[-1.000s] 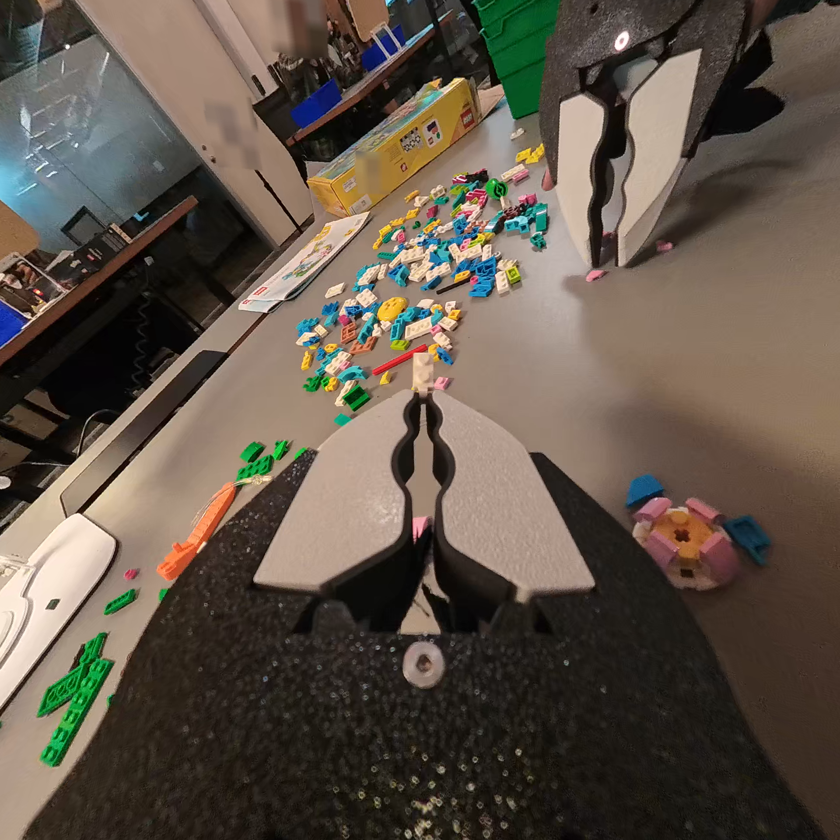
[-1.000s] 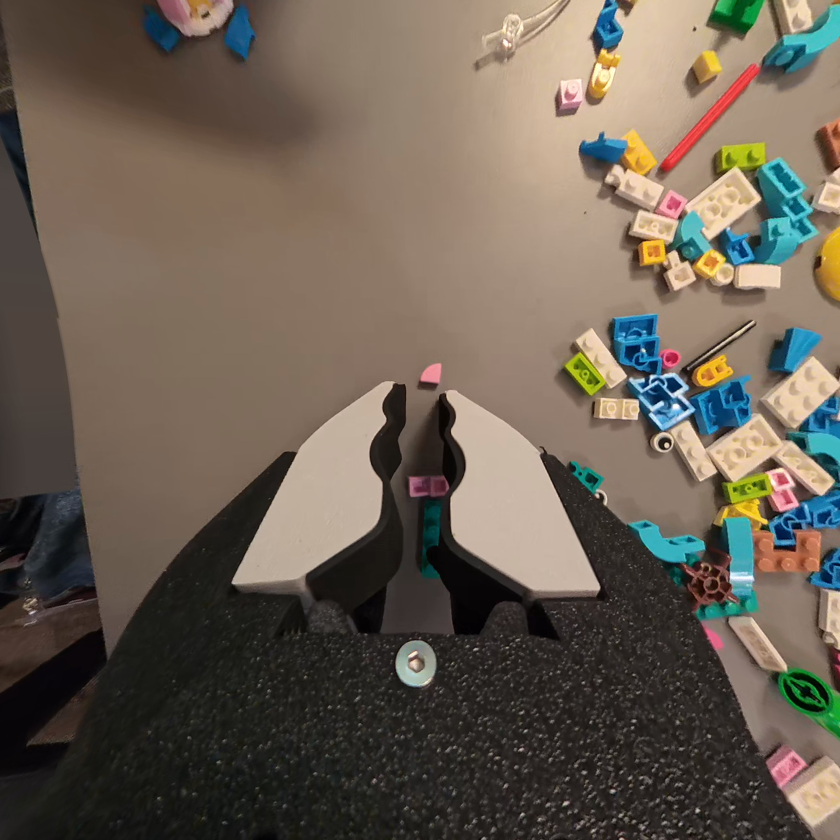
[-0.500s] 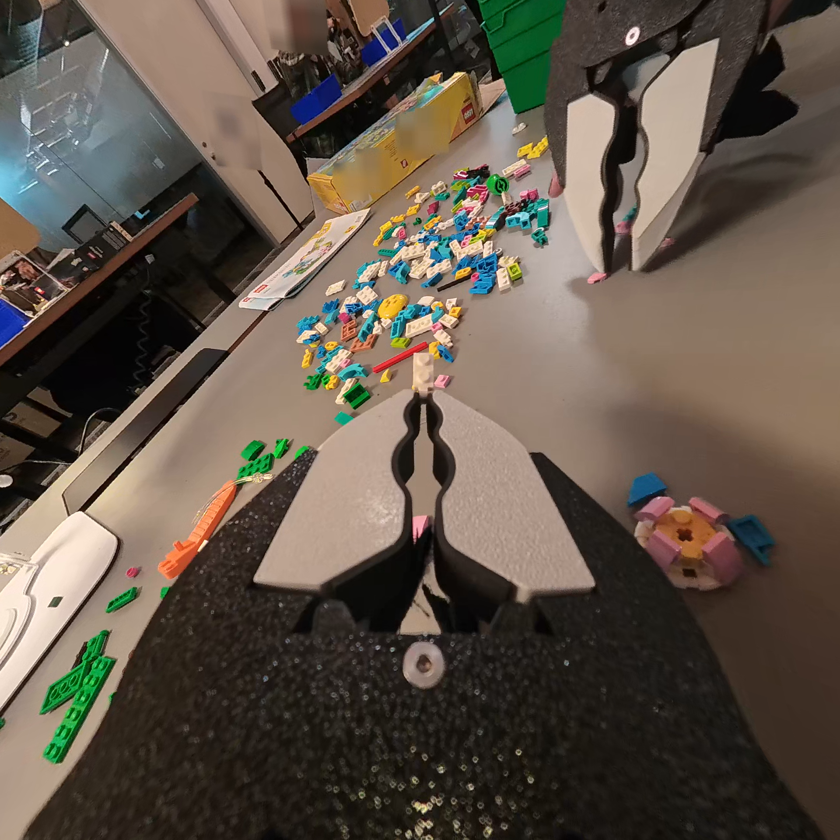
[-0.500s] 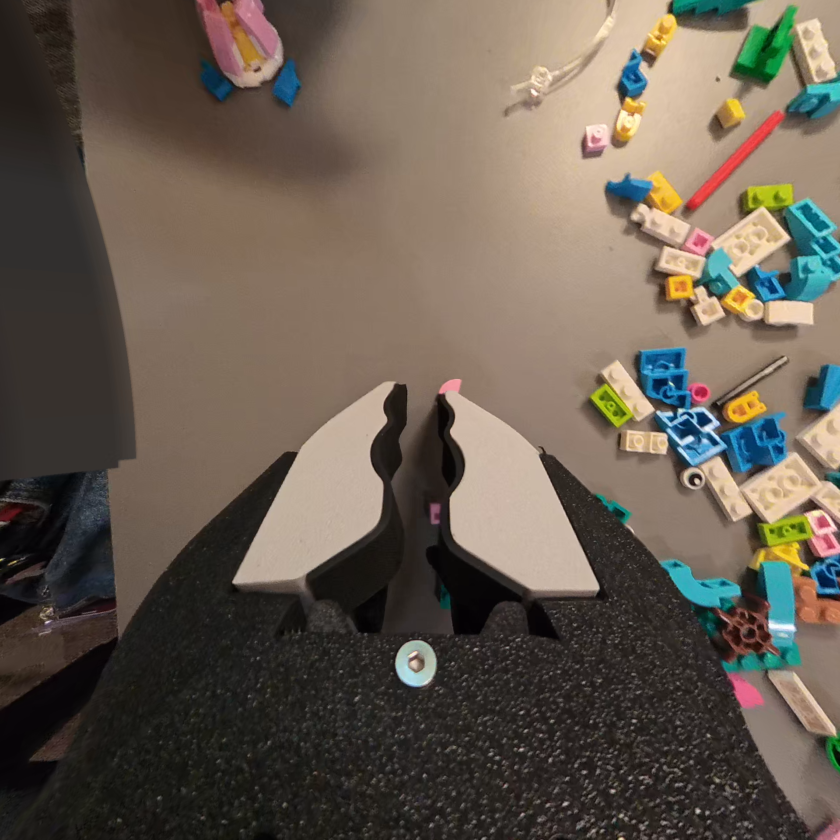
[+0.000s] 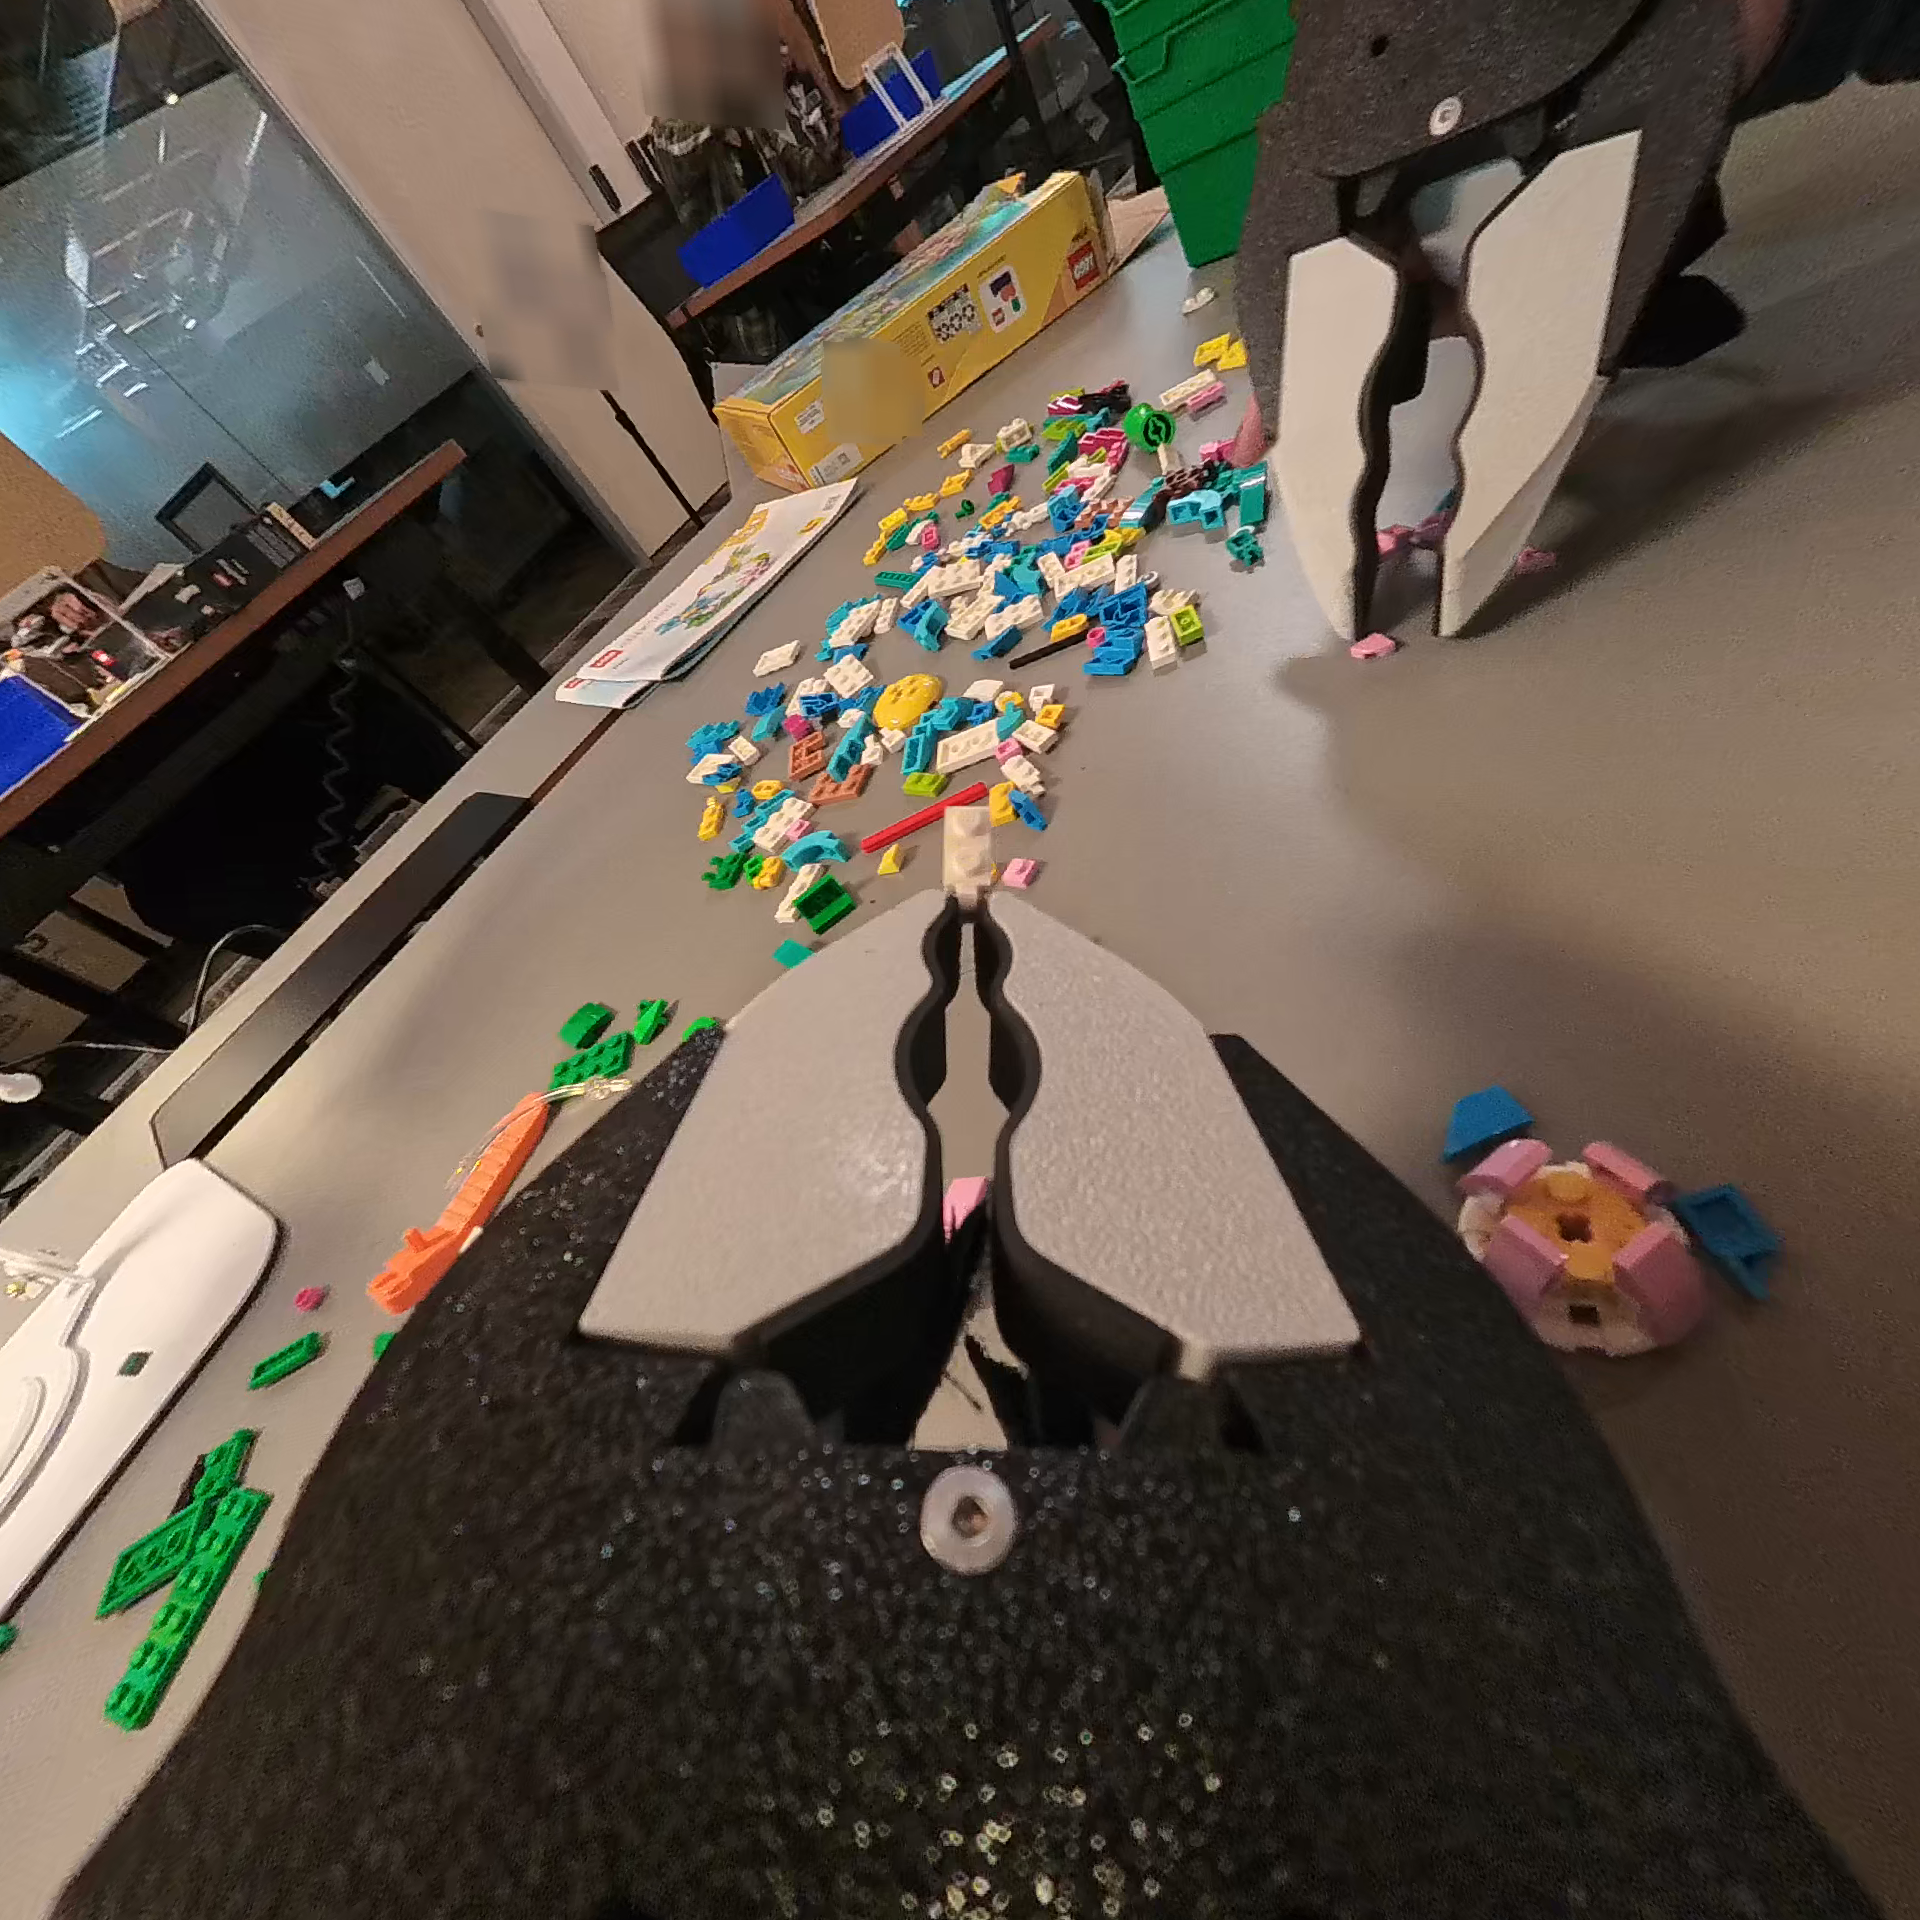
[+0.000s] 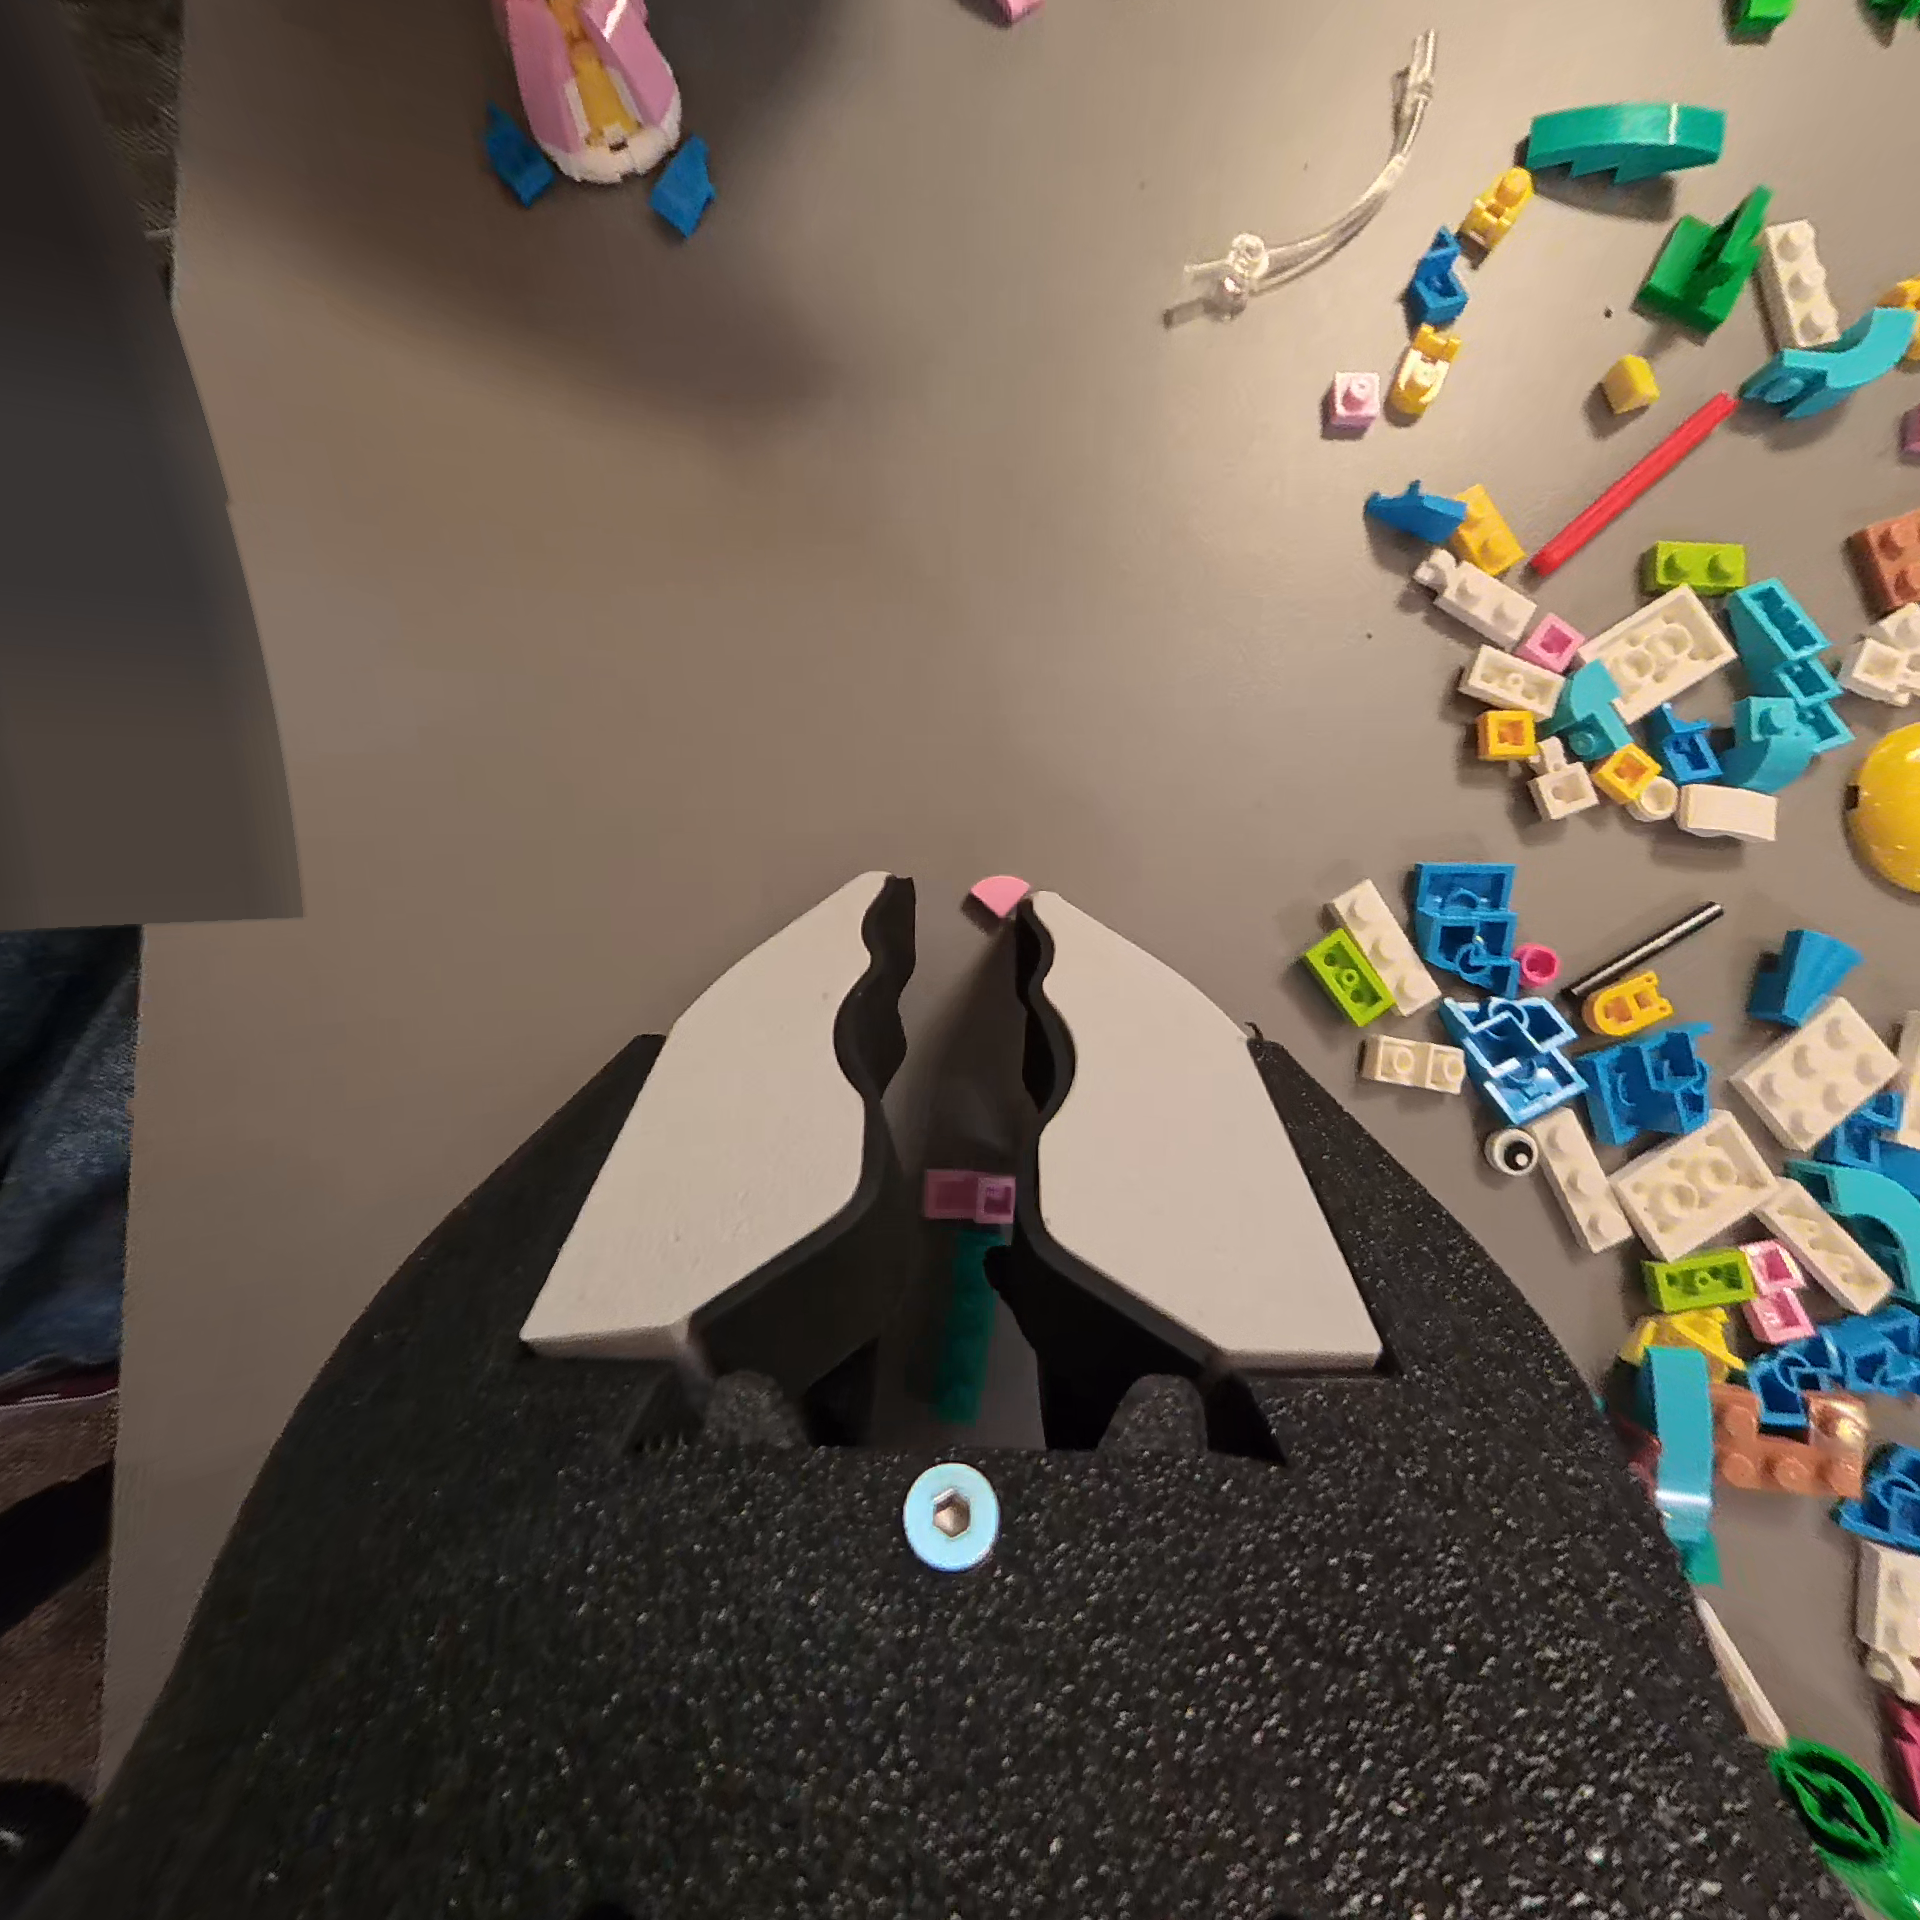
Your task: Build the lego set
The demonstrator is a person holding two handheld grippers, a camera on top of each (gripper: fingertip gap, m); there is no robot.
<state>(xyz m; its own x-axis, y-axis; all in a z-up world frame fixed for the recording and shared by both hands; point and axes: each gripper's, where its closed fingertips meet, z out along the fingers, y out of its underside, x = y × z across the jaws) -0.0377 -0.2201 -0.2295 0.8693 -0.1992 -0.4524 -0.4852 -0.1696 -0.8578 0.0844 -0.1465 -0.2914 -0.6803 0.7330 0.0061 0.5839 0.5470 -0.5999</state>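
Left gripper (image 5: pixel 964 906) pinches a white brick (image 5: pixel 966 858); right gripper (image 6: pixel 964 902), fingers parted, tips beside a pink tile (image 6: pixel 995 894).

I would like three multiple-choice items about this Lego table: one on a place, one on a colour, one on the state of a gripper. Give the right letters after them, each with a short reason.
1. Where does the small pink piece lie?
A. just past the right gripper's fingertips
B. on the yellow box
C. inside the flower model

2. What colour is the long thin rod at the edge of the loose bricks?
A. green
B. red
C. white

3. How is the left gripper?
A. wide open and holding nothing
B. out of sight
C. shut on a white brick

Right letters:
1 A, the piece rests on the grey table at the open tips.
2 B, it shows red in both views.
3 C, the brick sticks out from the closed tips.
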